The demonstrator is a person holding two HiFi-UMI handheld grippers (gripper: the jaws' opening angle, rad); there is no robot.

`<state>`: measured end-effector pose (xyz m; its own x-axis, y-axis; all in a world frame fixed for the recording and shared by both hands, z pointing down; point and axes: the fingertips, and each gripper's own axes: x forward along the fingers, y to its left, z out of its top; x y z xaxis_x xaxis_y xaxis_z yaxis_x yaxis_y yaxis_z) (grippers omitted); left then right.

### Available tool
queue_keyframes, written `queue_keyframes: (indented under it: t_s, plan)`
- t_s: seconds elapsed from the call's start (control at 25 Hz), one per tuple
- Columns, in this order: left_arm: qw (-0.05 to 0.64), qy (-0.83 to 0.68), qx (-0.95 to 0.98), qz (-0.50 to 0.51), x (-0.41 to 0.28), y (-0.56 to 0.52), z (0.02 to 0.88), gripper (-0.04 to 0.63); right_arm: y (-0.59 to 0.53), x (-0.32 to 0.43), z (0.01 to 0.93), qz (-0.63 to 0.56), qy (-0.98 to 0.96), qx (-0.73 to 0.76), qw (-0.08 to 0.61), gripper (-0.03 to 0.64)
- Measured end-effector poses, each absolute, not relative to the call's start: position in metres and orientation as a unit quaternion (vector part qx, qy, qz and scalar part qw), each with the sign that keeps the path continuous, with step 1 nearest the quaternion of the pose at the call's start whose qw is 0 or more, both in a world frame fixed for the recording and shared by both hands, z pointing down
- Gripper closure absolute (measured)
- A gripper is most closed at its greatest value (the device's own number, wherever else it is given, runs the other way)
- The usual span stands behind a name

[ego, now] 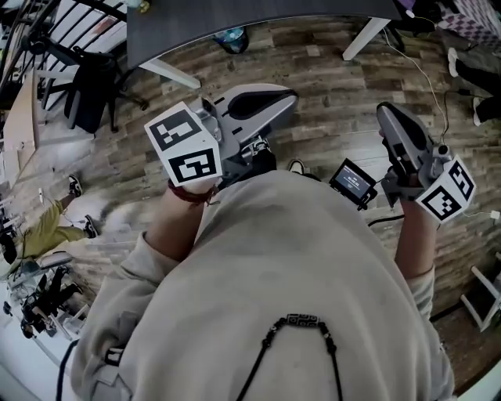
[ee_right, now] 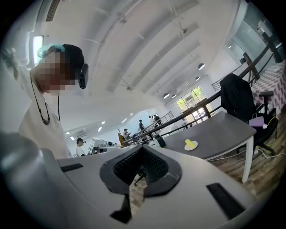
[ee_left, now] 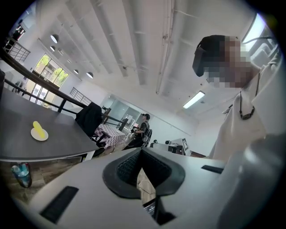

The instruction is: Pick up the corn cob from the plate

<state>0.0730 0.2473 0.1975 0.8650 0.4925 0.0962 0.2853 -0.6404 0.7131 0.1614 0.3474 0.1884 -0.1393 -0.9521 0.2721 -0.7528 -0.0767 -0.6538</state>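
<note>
A yellow corn cob point(ee_left: 39, 130) lies on a small white plate point(ee_left: 40, 136) on a dark grey table point(ee_left: 53, 138), far off at the left of the left gripper view. In the right gripper view the same corn cob point(ee_right: 190, 143) and plate point(ee_right: 191, 146) sit on the table point(ee_right: 219, 132), far off to the right. My left gripper point(ego: 288, 95) point(ee_left: 142, 152) is shut and holds nothing. My right gripper point(ego: 385, 111) point(ee_right: 143, 151) is shut and holds nothing too. Both are held over the wooden floor, well short of the table. The head view hides the plate.
The table's edge point(ego: 235, 16) runs along the top of the head view on white legs point(ego: 366, 37). A blue bottle point(ego: 231, 37) lies on the floor below it. A chair with a black jacket point(ego: 88, 88) stands at the left. People stand in the background.
</note>
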Motion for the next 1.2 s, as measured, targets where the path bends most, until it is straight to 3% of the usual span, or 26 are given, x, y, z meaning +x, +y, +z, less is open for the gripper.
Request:
queue_keyframes:
  t_s: [0.12, 0.76, 1.2]
  plan:
    - [0.333, 0.233, 0.903, 0.14, 0.08, 0.245, 0.198, 0.594, 0.338, 0.165, 0.187, -0.354, 0.661, -0.648, 0.135, 0.601]
    - [0.339, 0.303, 0.89, 0.04, 0.125, 0.138, 0.179, 0.594, 0.245, 0.196, 0.172, -0.33, 0.641, -0.688, 0.087, 0.601]
    - [0.377, 0.243, 0.891, 0.069, 0.064, 0.047, 0.231, 0.594, 0.131, 0.18, 0.194, -0.344, 0.674, -0.652, 0.053, 0.601]
